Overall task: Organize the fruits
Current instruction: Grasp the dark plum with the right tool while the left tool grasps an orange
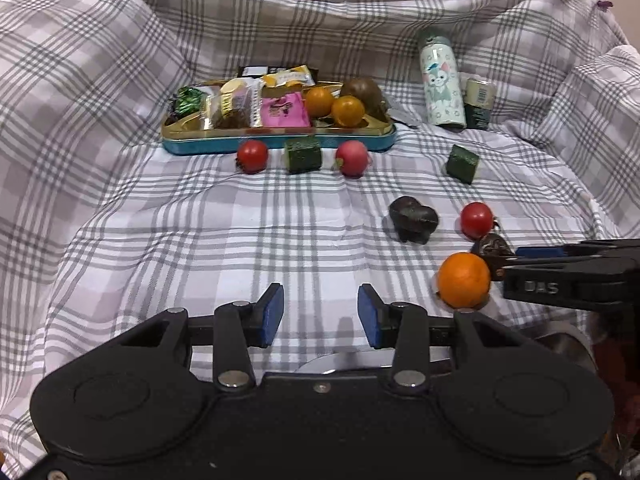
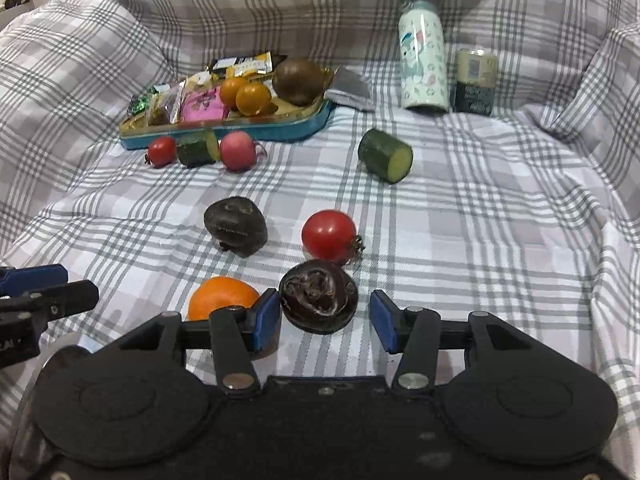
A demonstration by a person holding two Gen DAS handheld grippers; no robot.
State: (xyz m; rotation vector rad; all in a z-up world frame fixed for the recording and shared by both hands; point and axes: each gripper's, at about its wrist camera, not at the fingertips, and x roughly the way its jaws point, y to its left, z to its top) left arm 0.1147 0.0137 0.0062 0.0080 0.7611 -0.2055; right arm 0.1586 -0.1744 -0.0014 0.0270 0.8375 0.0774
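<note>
My right gripper (image 2: pixel 325 322) hangs low over the grey-and-white checked cloth (image 2: pixel 480 240), jaws wide apart with nothing gripped. A wrinkled dark brown fruit (image 2: pixel 318 302) lies between my blue pads (image 2: pixel 267 320), close to the left one; I cannot tell whether it touches. Just left of that pad sits a round orange fruit (image 2: pixel 222 296), and beyond the dark fruit a red cherry tomato (image 2: pixel 329 235) and a lumpy blackish fruit (image 2: pixel 235 226).

My left gripper (image 1: pixel 321 312) has its jaws spread equally wide, empty, over bare cloth, with the orange fruit off to its right.

Farther back stands a shallow blue-sided tin tray with a gold inside (image 2: pixel 280 128), holding wrapped snacks (image 2: pixel 200 106), two small orange tomatoes (image 2: pixel 246 96) and a large brown round fruit (image 2: pixel 298 80). Along its near side lie a red tomato (image 2: pixel 161 151), a green cucumber chunk (image 2: pixel 198 148) and a pink radish (image 2: pixel 237 150). A second cucumber chunk (image 2: pixel 385 155) lies apart to the right. At the back stand a pale cartoon-printed bottle (image 2: pixel 423 56) and a small dark green can (image 2: pixel 475 82).
</note>
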